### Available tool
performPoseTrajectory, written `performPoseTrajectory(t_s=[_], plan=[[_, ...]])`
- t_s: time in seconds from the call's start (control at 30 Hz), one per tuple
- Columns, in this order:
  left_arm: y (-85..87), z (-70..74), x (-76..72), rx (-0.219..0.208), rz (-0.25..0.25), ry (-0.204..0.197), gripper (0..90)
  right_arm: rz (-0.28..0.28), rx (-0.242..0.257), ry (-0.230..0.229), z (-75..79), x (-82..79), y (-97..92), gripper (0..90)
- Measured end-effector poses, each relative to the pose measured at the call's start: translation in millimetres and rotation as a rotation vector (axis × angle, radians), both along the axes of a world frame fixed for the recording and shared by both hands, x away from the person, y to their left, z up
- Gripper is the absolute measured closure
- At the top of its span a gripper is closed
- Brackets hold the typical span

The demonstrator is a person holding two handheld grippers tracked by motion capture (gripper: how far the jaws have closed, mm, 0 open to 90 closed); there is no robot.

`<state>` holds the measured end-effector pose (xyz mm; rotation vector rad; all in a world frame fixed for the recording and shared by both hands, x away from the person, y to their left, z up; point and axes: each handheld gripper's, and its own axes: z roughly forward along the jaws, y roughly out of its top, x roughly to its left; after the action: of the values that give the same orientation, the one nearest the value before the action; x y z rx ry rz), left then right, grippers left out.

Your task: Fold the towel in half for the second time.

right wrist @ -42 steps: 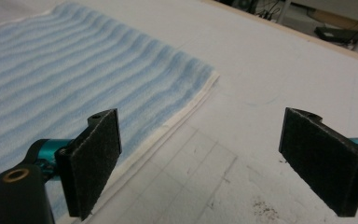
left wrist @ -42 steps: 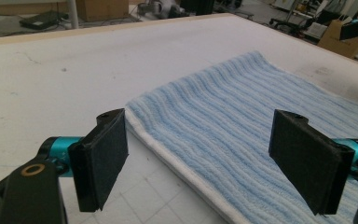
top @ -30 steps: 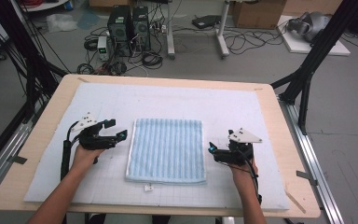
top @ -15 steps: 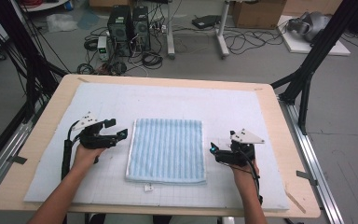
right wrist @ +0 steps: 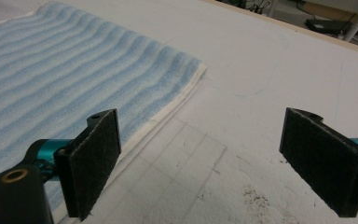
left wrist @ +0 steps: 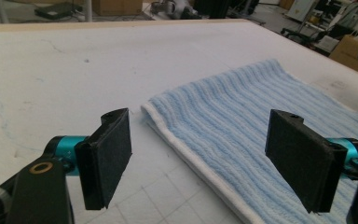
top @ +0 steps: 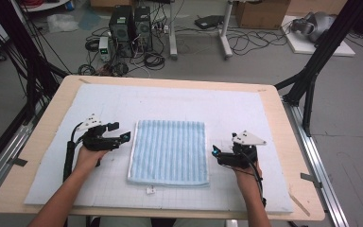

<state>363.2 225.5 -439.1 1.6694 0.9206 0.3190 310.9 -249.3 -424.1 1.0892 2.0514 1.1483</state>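
The towel (top: pixel 168 152) — pale blue with fine stripes, folded into a rough square — lies flat on the white mat (top: pixel 246 109) in the middle of the table (top: pixel 293 142), a little nearer the person's edge than the far one. The left hand-held gripper (top: pixel 127 136) sits just beside the towel's left side with its jaws spread wide, and in the left gripper view that side runs between the two pads; the right hand-held gripper (top: pixel 214 152) is likewise spread and empty just off the right side, where in the right gripper view one pad (right wrist: pixel 95 161) hangs over the towel's white hem and the other over bare mat. The main risk, as I judge it, is a partial pinch: the towel seems to be doubled, so a jaw closing on the hem may catch the top layer alone and peel the fold open, or push the cloth into a ridge instead of lifting it. Uneven pulls from the two sides could also skew it on the mat. How many layers there are is hard to tell — the left side shows stacked hems, but the count is unclear. The small tag (top: pixel 150 190) at the near edge is too tiny to read, and neither gripper view shows the towel's near corners.
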Motion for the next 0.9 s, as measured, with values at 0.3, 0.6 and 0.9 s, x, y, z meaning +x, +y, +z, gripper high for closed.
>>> performPoseTrajectory(t_s=[0.3, 0.6, 0.9], plan=[[-7.9, 17.4, 23.4, -0.01, 0.003, 0.023, 24.5, 0.002, 0.035, 0.009, 0.5, 0.2, -2.0, 11.8], [-25.3, 15.0, 47.9, 0.041, 0.006, 0.071, 18.0, 0.008, 0.025, 0.017, -0.9, 1.1, -0.9, 11.8], [-34.9, 11.6, 64.4, 0.148, 0.071, 0.111, 26.6, 0.009, 0.028, 0.021, -1.0, 1.1, -0.2, 11.8]])
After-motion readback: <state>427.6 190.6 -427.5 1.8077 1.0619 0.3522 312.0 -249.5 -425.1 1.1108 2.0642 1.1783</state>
